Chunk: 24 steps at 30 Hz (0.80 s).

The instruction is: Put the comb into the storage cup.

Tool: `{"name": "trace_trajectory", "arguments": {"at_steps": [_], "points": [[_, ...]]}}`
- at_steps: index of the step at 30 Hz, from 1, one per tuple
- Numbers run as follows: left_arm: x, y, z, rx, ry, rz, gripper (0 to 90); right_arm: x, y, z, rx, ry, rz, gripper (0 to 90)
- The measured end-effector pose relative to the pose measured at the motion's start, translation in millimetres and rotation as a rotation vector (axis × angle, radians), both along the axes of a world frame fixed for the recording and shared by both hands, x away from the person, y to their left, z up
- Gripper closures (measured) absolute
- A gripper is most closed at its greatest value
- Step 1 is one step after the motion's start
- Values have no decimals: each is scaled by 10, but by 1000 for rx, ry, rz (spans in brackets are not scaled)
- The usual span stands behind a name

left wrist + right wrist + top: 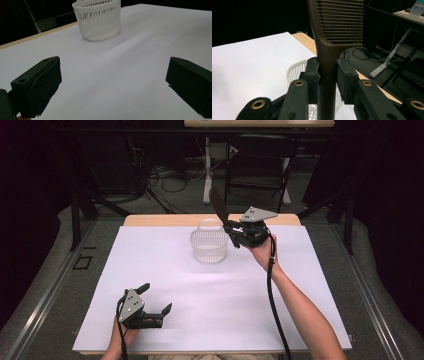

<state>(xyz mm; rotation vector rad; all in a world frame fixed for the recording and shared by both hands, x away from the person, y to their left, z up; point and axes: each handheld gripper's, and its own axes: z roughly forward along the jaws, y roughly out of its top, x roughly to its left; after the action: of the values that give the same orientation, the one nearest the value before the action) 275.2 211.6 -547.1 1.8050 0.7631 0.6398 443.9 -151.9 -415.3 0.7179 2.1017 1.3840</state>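
Dark curtains hang all around, and cables and a folding chair (260,165) sit on the grey floor behind the bench (165,265). White paper covers the bench top, with a strip of bare wood showing along the far edge.

Near the middle of that far edge stands a round white plastic basket with slits in its wall (209,243). Right beside it, the right gripper (231,231) is held up in the air. Its fingers (313,77) are squeezed tight on the handle of a brown plastic comb (332,45). The comb points up and tips over the basket. From the camera on that gripper, the basket sits right under the comb handle. I think the comb is held by its handle, teeth end up, so it can be dropped down into the basket.

The left gripper (156,299) rests low near the near left corner of the bench. Its fingers (37,85) are spread wide with nothing in them. It looks like it is just waiting out of the way, well apart from the basket.
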Motion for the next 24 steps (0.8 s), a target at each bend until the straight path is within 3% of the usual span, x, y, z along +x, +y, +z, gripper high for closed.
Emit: {"name": "trace_trajectory", "arguments": {"at_steps": [24], "points": [[-9, -1, 6, 0, -3, -2, 5, 77, 127, 29, -2, -21, 1, 728]]}}
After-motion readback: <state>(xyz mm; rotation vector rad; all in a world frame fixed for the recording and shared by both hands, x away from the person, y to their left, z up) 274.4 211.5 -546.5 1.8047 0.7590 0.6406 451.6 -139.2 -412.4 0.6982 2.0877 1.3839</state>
